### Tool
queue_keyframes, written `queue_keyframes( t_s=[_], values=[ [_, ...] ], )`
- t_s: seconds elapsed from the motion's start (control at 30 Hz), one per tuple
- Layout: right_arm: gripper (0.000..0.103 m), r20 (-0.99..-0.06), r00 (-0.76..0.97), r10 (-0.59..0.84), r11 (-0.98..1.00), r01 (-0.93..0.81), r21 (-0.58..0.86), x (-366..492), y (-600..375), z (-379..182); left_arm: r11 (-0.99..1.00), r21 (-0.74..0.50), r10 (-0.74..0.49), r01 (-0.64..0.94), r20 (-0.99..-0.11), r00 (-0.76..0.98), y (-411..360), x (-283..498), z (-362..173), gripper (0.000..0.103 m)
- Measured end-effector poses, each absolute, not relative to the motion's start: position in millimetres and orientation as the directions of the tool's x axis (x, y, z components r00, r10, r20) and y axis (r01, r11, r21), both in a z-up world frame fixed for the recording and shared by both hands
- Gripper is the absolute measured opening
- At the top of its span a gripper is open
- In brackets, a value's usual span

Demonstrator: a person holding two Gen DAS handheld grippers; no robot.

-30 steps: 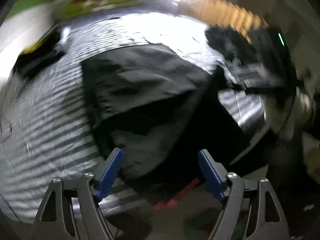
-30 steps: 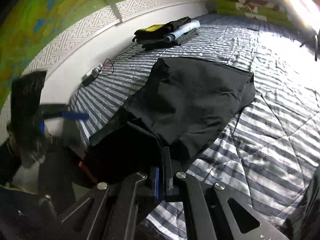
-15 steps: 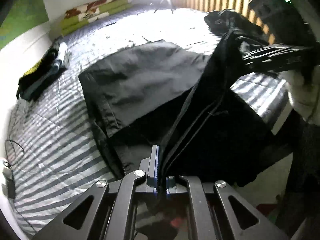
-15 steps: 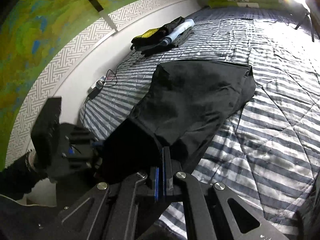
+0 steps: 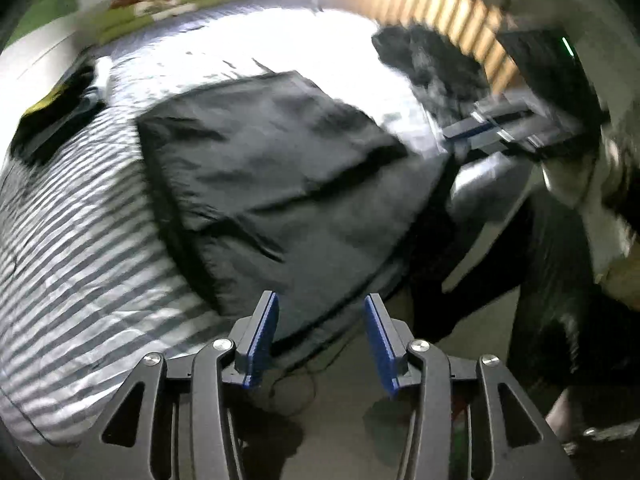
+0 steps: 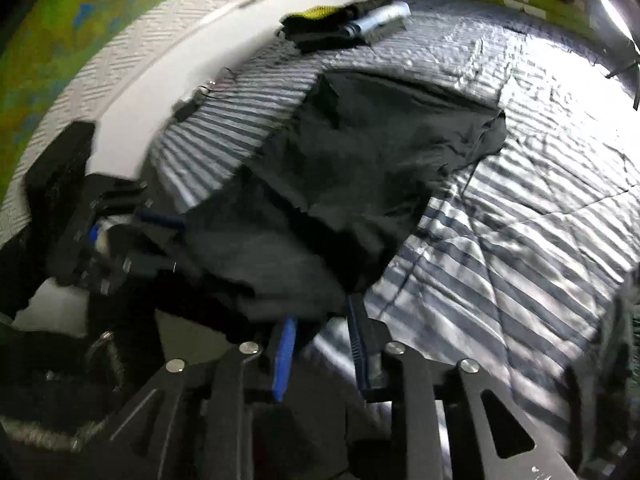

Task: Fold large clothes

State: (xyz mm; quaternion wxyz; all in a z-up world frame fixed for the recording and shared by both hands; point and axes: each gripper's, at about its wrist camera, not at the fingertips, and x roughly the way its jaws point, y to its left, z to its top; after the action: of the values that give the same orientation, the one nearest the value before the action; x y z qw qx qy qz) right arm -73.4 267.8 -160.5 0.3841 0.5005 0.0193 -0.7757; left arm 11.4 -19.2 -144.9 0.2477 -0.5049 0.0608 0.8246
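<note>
The black garment [image 5: 288,184] lies limp on the striped bed [image 5: 80,248], its near edge spilling over the side, and both the left gripper [image 5: 320,336] and right gripper [image 6: 320,352] hang empty with fingers wide, so that soft, light hem looks the place to pinch.

Both grippers are open now: the left gripper [image 5: 320,340] and right gripper [image 6: 320,350] clamped the black garment [image 5: 280,184] 0.5 s ago. Its near edge, then lifted, now droops over the striped bed [image 5: 80,240] edge.
</note>
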Motion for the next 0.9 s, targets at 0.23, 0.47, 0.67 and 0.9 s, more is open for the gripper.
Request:
queue_keyframes(
  t_s=[0.23,0.47,0.67,0.9],
  values=[
    [0.038,-0.671,-0.305,-0.676,-0.692,0.576,0.435,-92.5,278.7,-126.0,-0.926,-0.182,0.334,-0.332,-0.805,-0.49,-65.6,-33.0,-110.5,0.049],
    [0.038,-0.789,-0.267,-0.553,-0.753,0.565,0.337,-114.9,221.7,-191.3,-0.924,-0.256,0.356,-0.284,-0.847,-0.396,-52.0,-94.4,-172.8,0.049],
    [0.035,-0.813,-0.252,-0.525,-0.773,0.541,0.332,-138.0,230.6,-201.9,-0.947,-0.19,0.283,-0.26,-0.877,-0.389,-57.4,-123.5,-190.9,0.048],
    [0.037,-0.741,-0.409,-0.533,-0.843,0.337,0.42,-225.6,285.9,-178.8,-0.942,-0.267,0.332,-0.202,-0.813,-0.479,-73.7,-194.4,-155.7,0.057]
  ],
)
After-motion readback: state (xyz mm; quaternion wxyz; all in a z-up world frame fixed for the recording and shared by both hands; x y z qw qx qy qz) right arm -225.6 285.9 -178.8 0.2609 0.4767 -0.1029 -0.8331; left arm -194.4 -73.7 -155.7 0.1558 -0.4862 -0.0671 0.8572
